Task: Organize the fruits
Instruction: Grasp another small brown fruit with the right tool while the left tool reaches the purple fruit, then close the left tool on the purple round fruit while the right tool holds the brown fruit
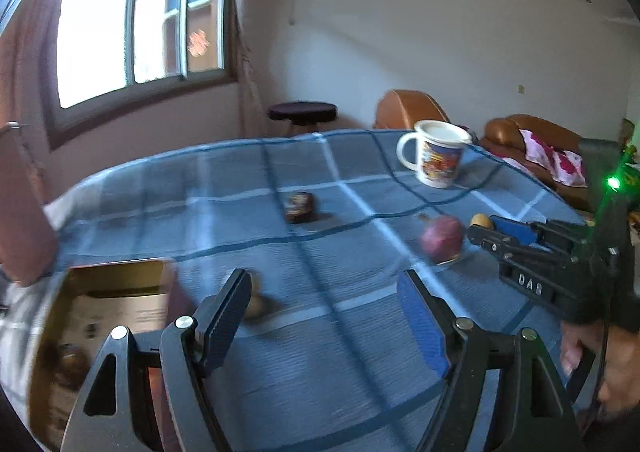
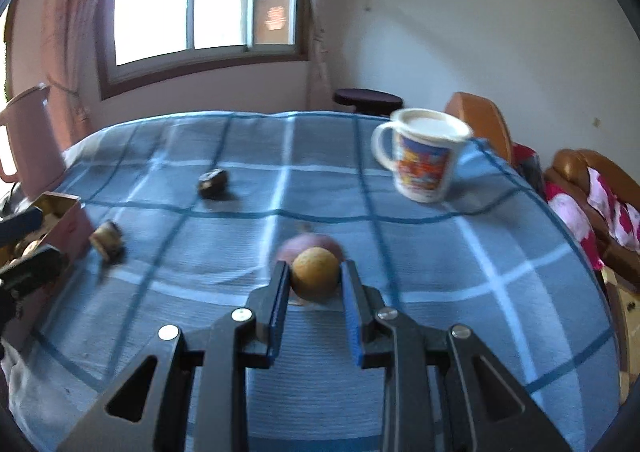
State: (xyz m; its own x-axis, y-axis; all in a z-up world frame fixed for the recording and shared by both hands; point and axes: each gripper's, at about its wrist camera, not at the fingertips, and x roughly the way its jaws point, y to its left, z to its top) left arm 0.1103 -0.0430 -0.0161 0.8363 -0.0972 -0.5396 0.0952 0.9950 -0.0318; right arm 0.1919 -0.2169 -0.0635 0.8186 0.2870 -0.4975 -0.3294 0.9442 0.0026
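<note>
My right gripper (image 2: 315, 272) is shut on a small round yellow-brown fruit (image 2: 315, 274), held above the blue checked tablecloth (image 2: 480, 292); it also shows in the left wrist view (image 1: 482, 226), with the fruit (image 1: 481, 220) at its tip. A purple round fruit (image 2: 312, 242) lies just behind it, and shows in the left wrist view (image 1: 442, 238). My left gripper (image 1: 324, 300) is open and empty over the cloth. A small brown fruit (image 1: 254, 302) lies by its left finger. A gold box (image 1: 100, 316) with small fruits inside sits at the left.
A dark round item (image 1: 299, 207) lies mid-table, also in the right wrist view (image 2: 213, 183). A white printed mug (image 2: 424, 155) stands at the far right. A pink jug (image 2: 28, 139) stands at the far left. Sofas and a stool are beyond the table.
</note>
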